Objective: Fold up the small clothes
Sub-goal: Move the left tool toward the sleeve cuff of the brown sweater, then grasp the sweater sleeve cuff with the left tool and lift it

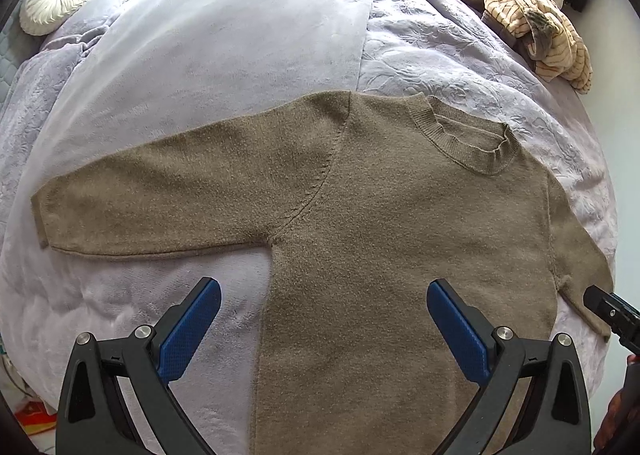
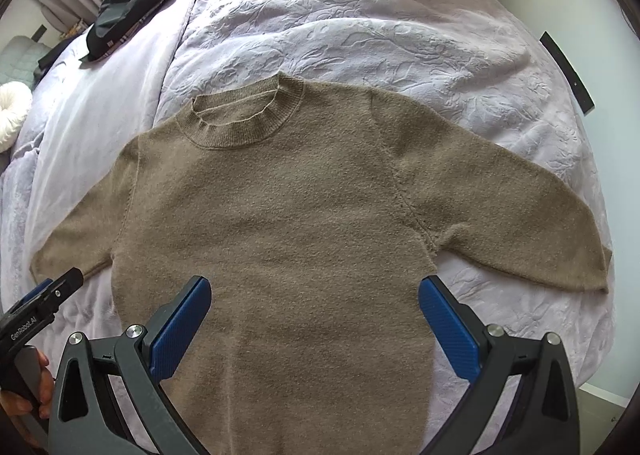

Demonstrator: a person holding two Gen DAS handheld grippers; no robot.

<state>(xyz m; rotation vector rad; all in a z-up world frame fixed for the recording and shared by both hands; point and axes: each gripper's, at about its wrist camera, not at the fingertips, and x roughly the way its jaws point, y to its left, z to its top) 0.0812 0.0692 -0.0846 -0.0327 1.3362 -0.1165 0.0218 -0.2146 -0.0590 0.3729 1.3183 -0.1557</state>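
Olive knit sweater (image 2: 288, 223) lies flat, sleeves spread, on the lavender bed (image 2: 360, 39). Both grippers, left (image 1: 324, 319) and right (image 2: 314, 315), hover with fingers wide apart, empty. Soft, floppy, probably light: pinch the nine o'clock cuff (image 1: 42, 215).

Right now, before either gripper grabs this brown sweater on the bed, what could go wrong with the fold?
1. The blanket under the sweater is soft and wrinkled, so a low pinch could catch bedding along with the knit.
2. Both sleeves lie spread wide; lifting the left sleeve by one point may let it sag and fold crooked.
3. The left gripper and right gripper hover open close together over the body and might collide.
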